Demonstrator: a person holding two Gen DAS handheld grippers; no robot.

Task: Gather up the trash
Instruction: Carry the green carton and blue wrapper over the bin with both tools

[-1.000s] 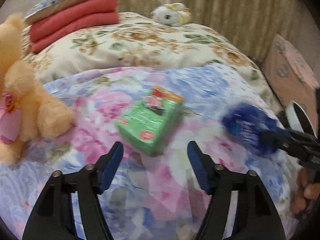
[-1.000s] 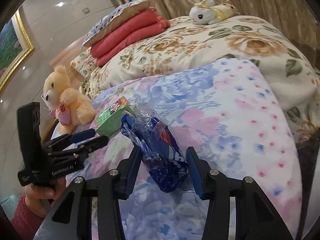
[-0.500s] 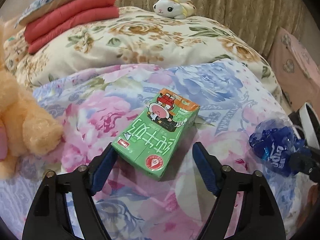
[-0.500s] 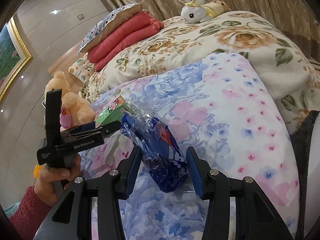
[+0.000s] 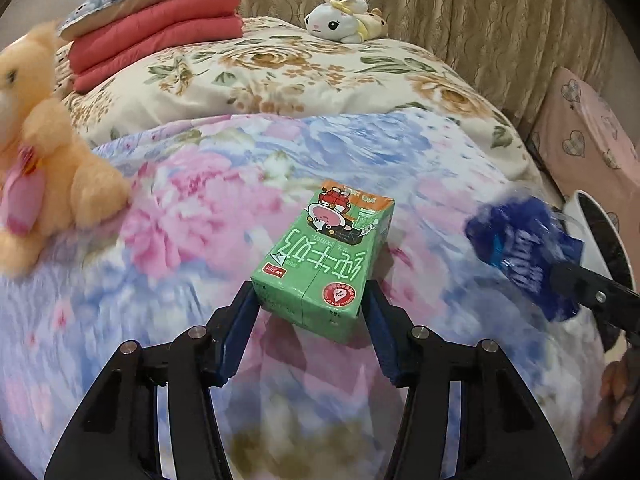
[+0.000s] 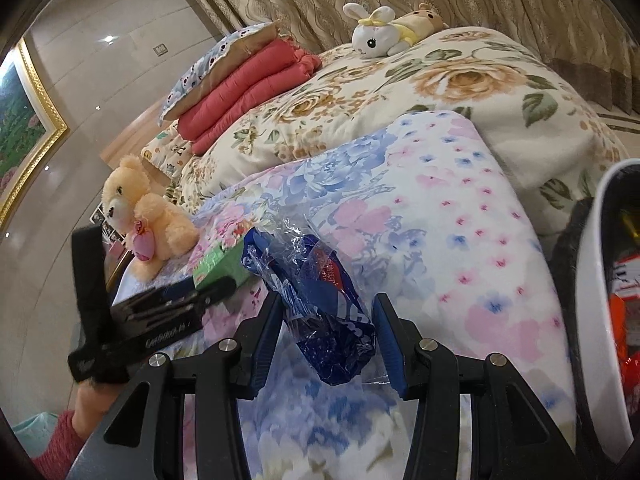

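The green milk carton (image 5: 324,264) lies flat on the flowered quilt (image 5: 192,216) of the bed, its near end between the blue pads of the left tongs (image 5: 310,312); the jaws are closing on it, the left pad at the carton's corner, the right pad close beside its other edge, and a firm clamp is not yet plain. As trash it is likely empty, so light, with thin card walls that buckle under a hard squeeze; the narrow sides near the folded end look like the stiffest place to pinch, and a grip so close to one corner may let it swing. The printed skin looks smooth and could slide between the pads. To the right, the blue plastic wrapper (image 6: 320,304) sits crumpled between the pads of the right tongs (image 6: 326,332), clenched on it and clear of the quilt; it is soft, crackly and nearly weightless, so it holds anywhere but may slip out as a loose tail. At the far right edge stands a white bin (image 6: 596,280) with red scraps inside, probably the place for both. Farther off, a peach teddy bear (image 5: 44,160) sits on the quilt, and a white rabbit toy (image 5: 340,16) lies on the rose-print cover by the curtain.
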